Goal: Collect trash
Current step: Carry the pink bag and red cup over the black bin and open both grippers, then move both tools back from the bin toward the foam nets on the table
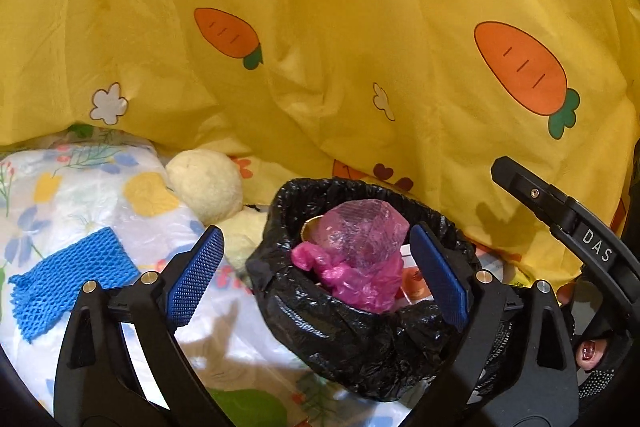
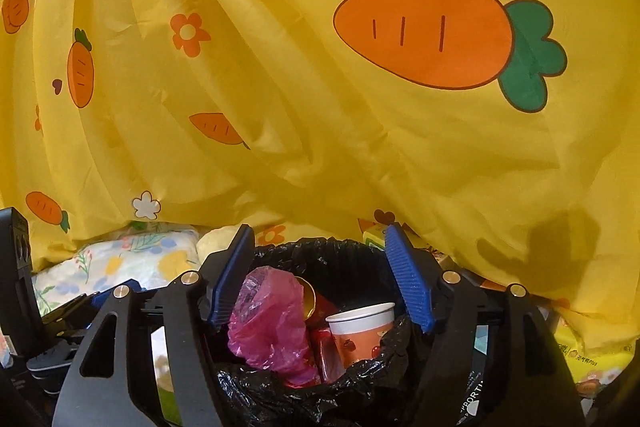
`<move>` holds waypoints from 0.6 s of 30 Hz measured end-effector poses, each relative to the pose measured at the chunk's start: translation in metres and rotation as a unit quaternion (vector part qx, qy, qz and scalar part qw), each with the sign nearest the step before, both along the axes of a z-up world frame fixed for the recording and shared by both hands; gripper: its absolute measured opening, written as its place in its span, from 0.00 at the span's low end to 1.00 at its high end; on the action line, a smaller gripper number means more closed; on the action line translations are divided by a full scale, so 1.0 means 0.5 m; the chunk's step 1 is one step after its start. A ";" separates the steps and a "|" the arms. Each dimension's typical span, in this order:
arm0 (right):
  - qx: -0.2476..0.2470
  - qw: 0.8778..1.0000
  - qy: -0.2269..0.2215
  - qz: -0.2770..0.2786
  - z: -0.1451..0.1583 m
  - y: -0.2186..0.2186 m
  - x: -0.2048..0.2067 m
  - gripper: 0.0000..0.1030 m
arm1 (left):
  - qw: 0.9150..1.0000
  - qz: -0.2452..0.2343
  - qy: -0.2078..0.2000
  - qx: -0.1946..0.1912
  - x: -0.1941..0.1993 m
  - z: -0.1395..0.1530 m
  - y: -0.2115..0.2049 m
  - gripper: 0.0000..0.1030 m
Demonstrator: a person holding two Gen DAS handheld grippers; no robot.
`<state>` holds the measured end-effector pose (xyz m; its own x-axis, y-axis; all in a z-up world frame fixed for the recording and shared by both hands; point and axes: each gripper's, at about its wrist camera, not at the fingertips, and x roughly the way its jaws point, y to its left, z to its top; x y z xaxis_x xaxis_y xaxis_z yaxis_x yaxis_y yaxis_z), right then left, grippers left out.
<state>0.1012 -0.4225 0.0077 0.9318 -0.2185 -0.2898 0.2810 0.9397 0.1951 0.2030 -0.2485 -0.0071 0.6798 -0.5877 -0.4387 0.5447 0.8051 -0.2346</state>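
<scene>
A black trash bag (image 1: 352,339) sits open-mouthed on the floral sheet. Inside it lie a crumpled pink plastic bag (image 1: 356,259), a printed paper cup (image 2: 364,331) and a gold round lid (image 2: 308,297). My left gripper (image 1: 320,275) is open, its blue pads on either side of the bag's mouth; the left pad stands apart from the bag. My right gripper (image 2: 320,283) is open too and hovers over the same mouth, with the pink bag and the cup showing between its fingers. Neither holds anything. A blue foam net (image 1: 68,279) lies on the sheet to the left.
A yellow carrot-print cloth (image 1: 360,47) hangs close behind the bag. A cream plush toy (image 1: 206,183) lies on the floral sheet (image 1: 120,203) to the bag's left. A yellow packet (image 2: 588,355) lies at the right. The right gripper's black frame (image 1: 560,219) crosses the left wrist view.
</scene>
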 end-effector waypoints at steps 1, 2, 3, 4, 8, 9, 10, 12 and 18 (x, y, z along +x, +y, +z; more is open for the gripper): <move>0.000 1.000 0.000 -0.001 -0.002 0.003 -0.003 0.72 | 1.000 0.010 -0.004 0.001 -0.005 0.002 0.013 0.94; 0.000 1.000 -0.001 0.000 -0.002 0.007 -0.004 0.75 | 1.000 0.020 -0.008 0.002 -0.010 0.003 0.026 0.94; 0.000 1.000 -0.001 0.001 -0.003 0.010 -0.006 0.75 | 0.999 0.032 -0.011 0.005 -0.015 0.003 0.039 0.94; 0.000 1.000 0.000 0.001 -0.005 0.015 -0.009 0.77 | 0.999 0.043 -0.012 0.008 -0.022 0.003 0.052 0.94; -0.002 1.000 0.000 0.002 -0.009 0.040 -0.021 0.84 | 0.996 0.083 -0.013 0.014 -0.042 0.002 0.110 0.94; -0.004 1.000 -0.001 0.004 -0.010 0.048 -0.024 0.85 | 0.995 0.092 -0.015 0.015 -0.049 0.002 0.125 0.94; -0.007 1.000 -0.001 0.007 -0.011 0.059 -0.027 0.85 | 0.995 0.099 -0.016 0.017 -0.053 0.002 0.139 0.94; -0.009 1.000 0.001 0.015 -0.013 0.076 -0.031 0.85 | 0.993 0.114 -0.020 0.022 -0.068 0.002 0.169 0.94; -0.003 0.998 0.011 0.065 -0.026 0.151 -0.028 0.85 | 0.984 0.171 -0.019 0.040 -0.100 -0.006 0.271 0.94</move>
